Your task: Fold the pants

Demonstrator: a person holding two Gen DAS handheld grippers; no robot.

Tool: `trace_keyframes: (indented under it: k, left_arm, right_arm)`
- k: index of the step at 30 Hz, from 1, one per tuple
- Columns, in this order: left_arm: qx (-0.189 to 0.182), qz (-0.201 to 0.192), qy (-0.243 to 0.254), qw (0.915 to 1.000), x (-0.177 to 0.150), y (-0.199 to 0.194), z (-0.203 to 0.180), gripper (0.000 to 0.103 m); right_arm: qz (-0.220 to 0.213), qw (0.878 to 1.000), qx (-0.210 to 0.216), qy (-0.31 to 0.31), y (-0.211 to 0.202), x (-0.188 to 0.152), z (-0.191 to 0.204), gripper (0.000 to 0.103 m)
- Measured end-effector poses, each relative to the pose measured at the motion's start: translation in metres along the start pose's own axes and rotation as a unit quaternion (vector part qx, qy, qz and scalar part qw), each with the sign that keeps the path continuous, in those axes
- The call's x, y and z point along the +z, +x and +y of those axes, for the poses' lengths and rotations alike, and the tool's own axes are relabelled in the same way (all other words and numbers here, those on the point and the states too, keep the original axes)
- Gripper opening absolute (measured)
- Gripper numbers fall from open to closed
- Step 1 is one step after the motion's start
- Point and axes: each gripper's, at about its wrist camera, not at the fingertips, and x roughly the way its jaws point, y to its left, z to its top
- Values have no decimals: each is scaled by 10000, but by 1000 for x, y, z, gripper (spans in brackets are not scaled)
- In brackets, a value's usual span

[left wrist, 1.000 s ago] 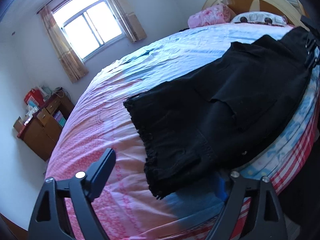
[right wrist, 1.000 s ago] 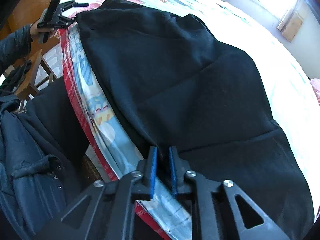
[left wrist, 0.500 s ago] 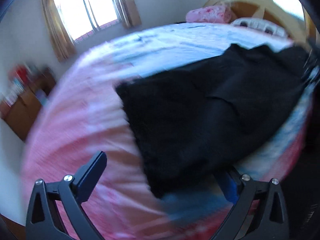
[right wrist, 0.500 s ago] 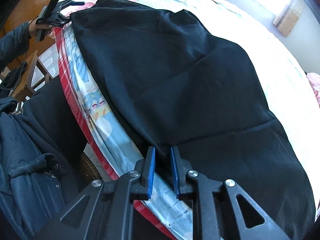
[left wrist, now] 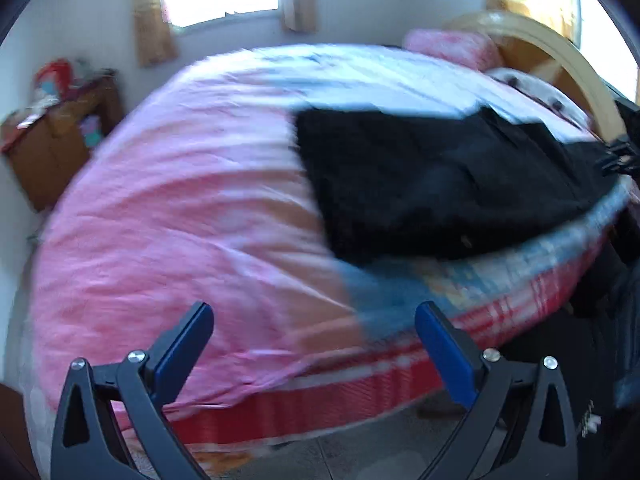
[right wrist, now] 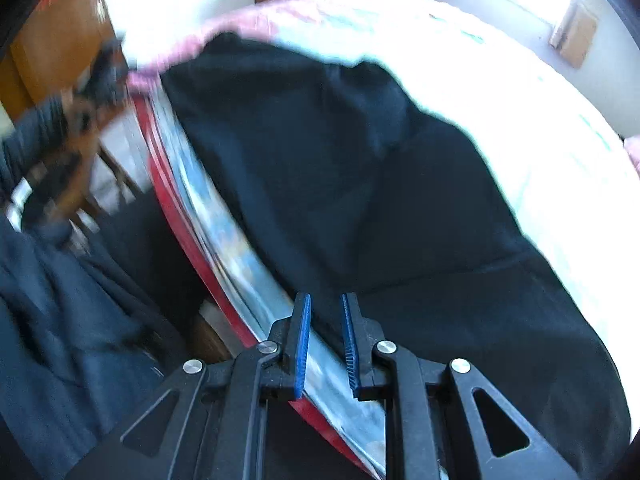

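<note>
Black pants [left wrist: 440,184] lie spread on the bed, along its near right edge. My left gripper [left wrist: 314,312] stands wide open with nothing between its pads. It hangs over the pink sheet [left wrist: 180,220] at the bed's edge, left of the pants' hem. My right gripper [right wrist: 325,300] is shut on the near edge of the pants [right wrist: 360,180], pinching the cloth at its tips above the red mattress edge [right wrist: 176,200]. The right gripper [left wrist: 618,156] also shows at the far right in the left wrist view. The left gripper [right wrist: 104,76] is a blur in the right wrist view.
A wooden dresser [left wrist: 60,152] with clutter stands by the wall beyond the bed. A pink pillow [left wrist: 448,46] and a curved headboard [left wrist: 560,60] are at the far end. A wooden chair [right wrist: 100,168] and the person's dark clothes [right wrist: 60,300] crowd the bedside.
My left gripper has swung left off the pants' hem and rolled, its jaws a little wider. My right gripper has risen with the pants' edge still between its tips.
</note>
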Motion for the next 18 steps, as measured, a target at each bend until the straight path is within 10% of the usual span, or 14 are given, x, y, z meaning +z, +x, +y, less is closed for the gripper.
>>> trace_keyframes:
  k: [6,18]
  left_arm:
    - [100,-1021,-671,9925,44,-22,-17,103]
    - [282,-491,48,9984,101,54,-94,103]
  right_arm:
    - [-734,9921,531,866,10,81,-33,32]
    - [-542,9730,1105,1953,105,175,-77,32]
